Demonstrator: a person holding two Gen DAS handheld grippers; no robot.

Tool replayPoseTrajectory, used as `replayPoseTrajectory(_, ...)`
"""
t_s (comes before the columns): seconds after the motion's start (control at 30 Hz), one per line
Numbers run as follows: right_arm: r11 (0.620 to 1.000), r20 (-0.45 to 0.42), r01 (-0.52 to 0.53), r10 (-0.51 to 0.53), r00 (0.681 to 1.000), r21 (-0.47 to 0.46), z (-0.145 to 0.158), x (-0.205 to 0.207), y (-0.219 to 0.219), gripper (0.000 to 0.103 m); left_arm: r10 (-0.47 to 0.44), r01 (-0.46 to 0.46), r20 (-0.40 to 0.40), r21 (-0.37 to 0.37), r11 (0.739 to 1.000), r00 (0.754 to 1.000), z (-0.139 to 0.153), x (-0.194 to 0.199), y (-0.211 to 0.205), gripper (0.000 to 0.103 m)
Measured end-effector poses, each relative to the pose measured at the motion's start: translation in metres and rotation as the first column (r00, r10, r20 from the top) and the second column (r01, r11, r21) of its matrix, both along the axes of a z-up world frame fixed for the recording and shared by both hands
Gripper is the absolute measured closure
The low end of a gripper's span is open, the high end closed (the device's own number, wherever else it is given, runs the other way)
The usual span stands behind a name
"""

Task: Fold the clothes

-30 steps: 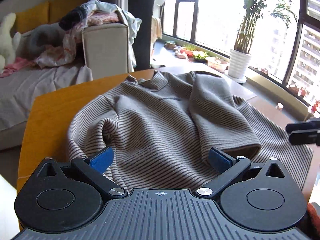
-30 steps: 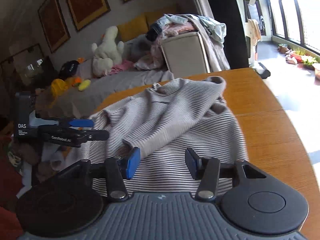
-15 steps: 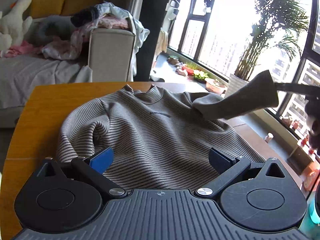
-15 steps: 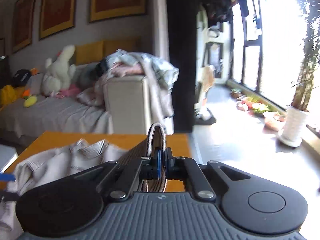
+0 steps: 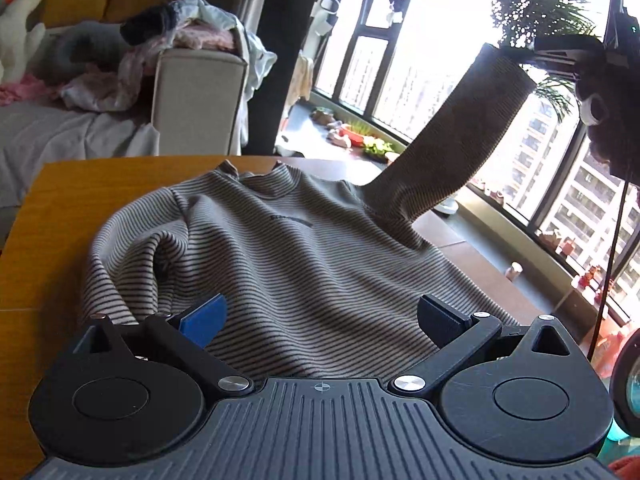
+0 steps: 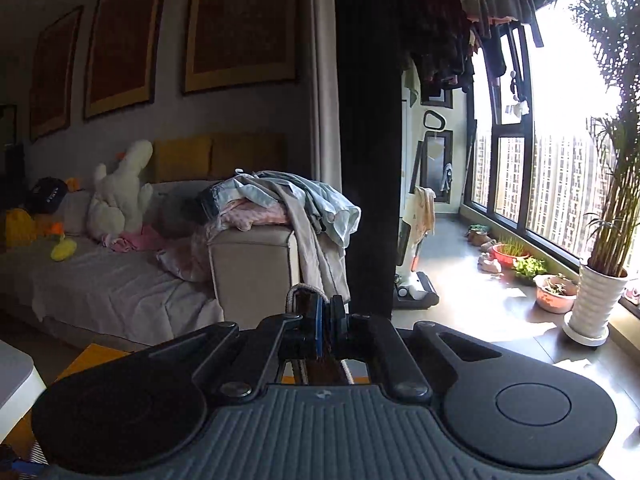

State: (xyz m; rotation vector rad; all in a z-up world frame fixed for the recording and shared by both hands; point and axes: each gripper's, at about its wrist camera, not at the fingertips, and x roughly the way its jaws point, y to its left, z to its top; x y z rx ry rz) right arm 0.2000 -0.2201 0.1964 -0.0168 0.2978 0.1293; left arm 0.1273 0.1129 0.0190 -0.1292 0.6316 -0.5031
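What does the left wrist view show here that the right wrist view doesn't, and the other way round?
Left wrist only: the striped sweater spread on the wooden table, its sleeve lifted up, and the open left tool over the hem.
Right wrist only: the right tool shut on the sleeve cuff, framed pictures, and the white plush toy.
Both: the sofa arm piled with clothes and the potted plant.
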Motion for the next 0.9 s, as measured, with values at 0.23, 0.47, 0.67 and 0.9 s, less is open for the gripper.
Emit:
replayPoseTrajectory(0.23,0.978,-0.002,-0.208,0.208,0.978,-0.029,-0.002,0.036,0.105,0.100,-0.003,0.003,0.003,-0.020,1.000,1.000,-0.001,-0.012,0.009,0.000)
replayPoseTrajectory(0.47,0.945,-0.095,-0.324,0.318,0.943,-0.053,-0.038,0.047,0.165,0.099,0.011,-0.012,-0.014,-0.065,0.998,1.000,-0.006,-0.018,0.023,0.000)
replayPoseTrajectory(0.67,0.939,-0.196,-0.341,0.325,0.925,-0.052,-0.079,0.054,0.180,0.099,0.022,-0.024,-0.019,-0.072,0.997,1.000,-0.007,-0.014,0.031,0.000)
replayPoseTrajectory(0.9,0.936,-0.230,-0.350,0.331,0.915,-0.045,-0.096,0.038,0.172,0.069,0.086,-0.087,-0.021,-0.054,0.995,0.996,-0.002,-0.008,0.045,0.000)
